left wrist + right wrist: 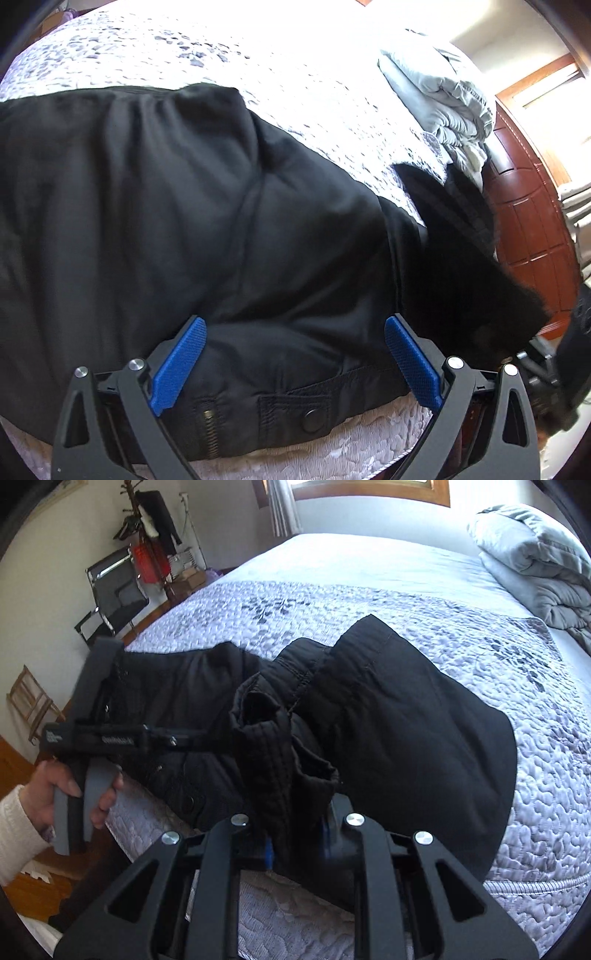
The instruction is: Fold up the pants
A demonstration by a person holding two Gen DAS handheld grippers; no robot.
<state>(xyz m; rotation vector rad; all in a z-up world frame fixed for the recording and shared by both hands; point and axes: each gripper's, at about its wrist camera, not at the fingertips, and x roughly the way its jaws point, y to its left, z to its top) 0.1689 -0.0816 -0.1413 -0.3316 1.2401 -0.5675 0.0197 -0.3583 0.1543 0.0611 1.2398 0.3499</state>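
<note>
The black padded pants [406, 716] lie across the near edge of the pale lilac quilted bedspread [535, 775], and the fold looks only partly made. The right gripper [295, 843] has its blue-padded jaws closed on a bunched, stitched hem or cuff of the pants, lifted above the rest of the garment, which suggests one end is being carried over the other. The left gripper [295, 360] hangs with its jaws wide apart over the snap-and-zipper edge of the pants [184, 221], holding nothing. Because the fabric is so dark, how many layers are already stacked is hard to tell. Laying the raised end down and smoothing it appears to be left.
</note>
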